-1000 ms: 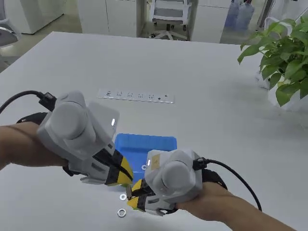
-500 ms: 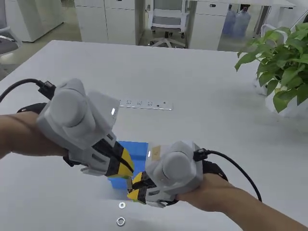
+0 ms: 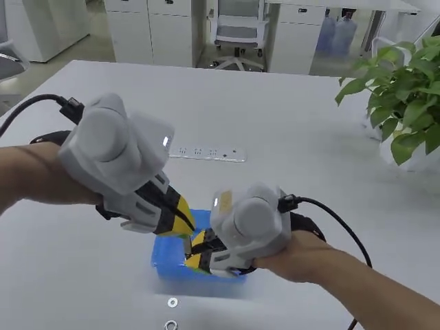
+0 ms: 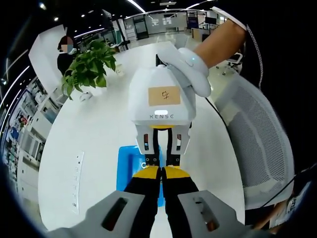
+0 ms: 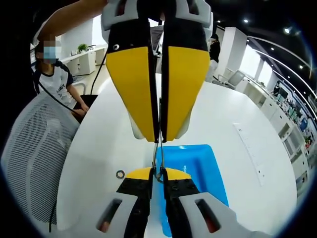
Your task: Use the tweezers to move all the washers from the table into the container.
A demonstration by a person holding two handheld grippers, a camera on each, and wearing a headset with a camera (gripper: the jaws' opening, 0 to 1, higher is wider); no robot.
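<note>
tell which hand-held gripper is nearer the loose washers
Right. The right hand-held gripper hangs over the container, just beyond the washers; the left hand-held gripper is farther back.

Even light from ceiling lights (image 5: 246, 21) leaves the pale tabletop (image 3: 295, 130) bright, with mild glare; shadows fall soft and faint; the head view stays sharp (both gripper views bow heavily toward their edges).
</note>
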